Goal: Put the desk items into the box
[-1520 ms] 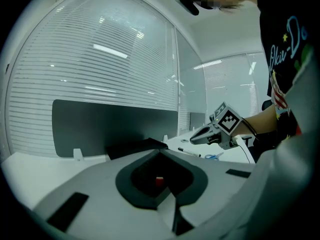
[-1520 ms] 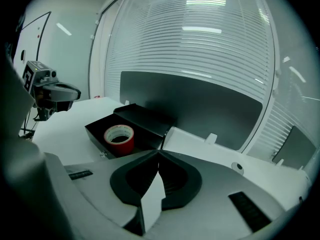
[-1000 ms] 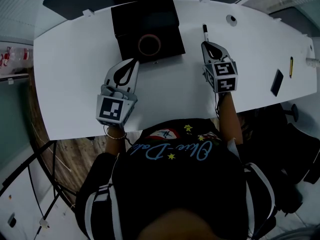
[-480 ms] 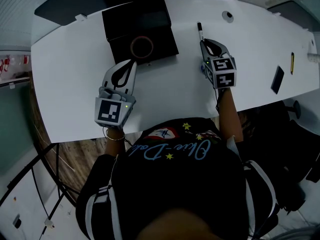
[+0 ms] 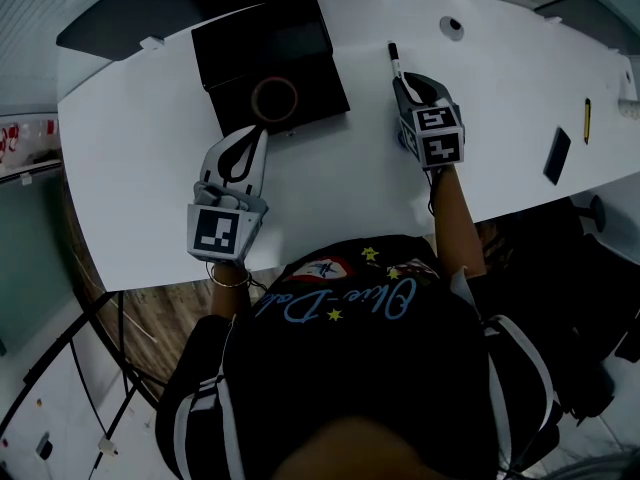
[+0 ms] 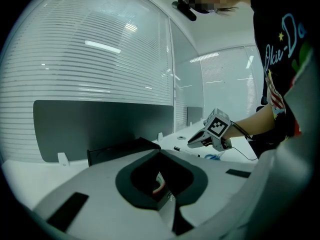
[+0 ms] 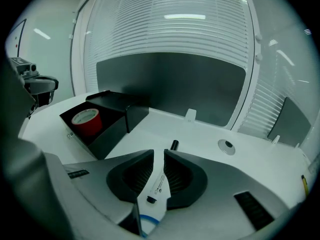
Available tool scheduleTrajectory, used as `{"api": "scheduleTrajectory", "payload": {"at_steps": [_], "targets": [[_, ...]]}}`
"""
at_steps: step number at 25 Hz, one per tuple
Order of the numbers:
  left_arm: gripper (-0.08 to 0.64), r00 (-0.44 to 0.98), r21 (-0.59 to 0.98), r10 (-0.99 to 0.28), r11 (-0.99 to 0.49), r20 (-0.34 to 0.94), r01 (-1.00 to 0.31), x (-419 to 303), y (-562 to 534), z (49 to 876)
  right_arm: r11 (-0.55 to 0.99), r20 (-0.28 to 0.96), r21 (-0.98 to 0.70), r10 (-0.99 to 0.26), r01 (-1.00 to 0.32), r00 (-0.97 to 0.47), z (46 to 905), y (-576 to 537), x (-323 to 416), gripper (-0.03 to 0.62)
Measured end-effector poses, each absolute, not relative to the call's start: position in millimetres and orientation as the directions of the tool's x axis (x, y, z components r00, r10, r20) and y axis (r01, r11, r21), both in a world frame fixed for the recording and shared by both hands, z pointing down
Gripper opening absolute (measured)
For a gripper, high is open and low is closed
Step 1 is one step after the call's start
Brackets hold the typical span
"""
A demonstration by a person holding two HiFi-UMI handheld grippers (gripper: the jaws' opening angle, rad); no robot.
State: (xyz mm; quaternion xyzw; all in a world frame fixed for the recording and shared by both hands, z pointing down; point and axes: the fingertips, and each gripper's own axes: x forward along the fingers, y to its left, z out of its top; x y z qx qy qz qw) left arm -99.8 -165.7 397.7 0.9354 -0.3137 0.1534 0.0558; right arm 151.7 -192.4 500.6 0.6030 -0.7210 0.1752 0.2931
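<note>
Right tongs (image 7: 159, 151) have just been easing apart, ribbed pads (image 7: 138, 174) straddling the slim black-capped white marker (image 7: 159, 183) on the smooth white desk (image 7: 205, 134), while left tongs (image 6: 160, 151) sit pinched shut, empty, by the matte black box (image 7: 112, 131) holding a red tape roll (image 7: 86, 121).

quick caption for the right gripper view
Right gripper, jaws just opening, straddles a marker on the desk; red tape roll in the black box.
</note>
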Motion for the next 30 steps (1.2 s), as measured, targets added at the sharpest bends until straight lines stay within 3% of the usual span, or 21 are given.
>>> {"api": "scheduleTrajectory", "payload": {"at_steps": [18,30], "targets": [[0.0,0.757,-0.006,-0.56,-0.805,0.337,-0.593,-96.6,-173.8,404.9,0.204,0.732,0.066,-0.675,-0.977,-0.091,544.7,-204.2,164.8,0.13],[0.0,0.743,-0.011,-0.577,-0.793,0.339,-0.61,-104.6,-174.9,404.9,0.173,0.757,0.047,-0.649,-0.984,-0.077,557.4,-208.6,172.8,0.132]]}}
